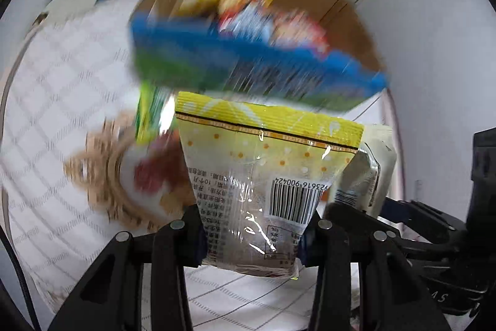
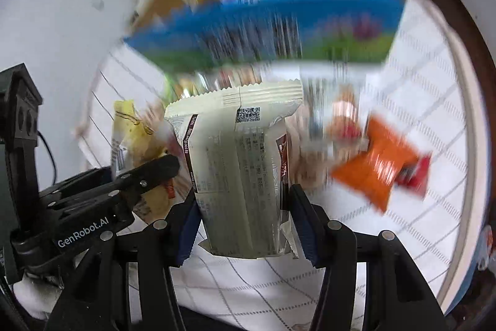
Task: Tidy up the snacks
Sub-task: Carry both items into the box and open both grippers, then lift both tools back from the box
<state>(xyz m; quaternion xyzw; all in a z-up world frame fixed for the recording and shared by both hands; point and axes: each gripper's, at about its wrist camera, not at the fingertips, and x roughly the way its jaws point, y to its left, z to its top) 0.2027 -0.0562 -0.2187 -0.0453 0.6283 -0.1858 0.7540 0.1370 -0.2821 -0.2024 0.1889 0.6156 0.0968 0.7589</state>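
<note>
Left wrist view: cardboard box (image 1: 350, 20) far, part-filled with snacks. Left gripper (image 1: 251, 234) clamped on yellow snack pouch (image 1: 263, 163); right gripper (image 2: 245, 225) clamped on cream snack packet (image 2: 235, 157). Transfer step, probably. Next: carry both over box, release.

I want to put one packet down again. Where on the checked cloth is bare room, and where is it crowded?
Bare cloth lies to the right of the orange packet, toward the round table edge, and on the near side below the held cream packet. It is crowded in front of the cardboard box, where loose snacks lie close together; blur hides the gaps between them.
</note>
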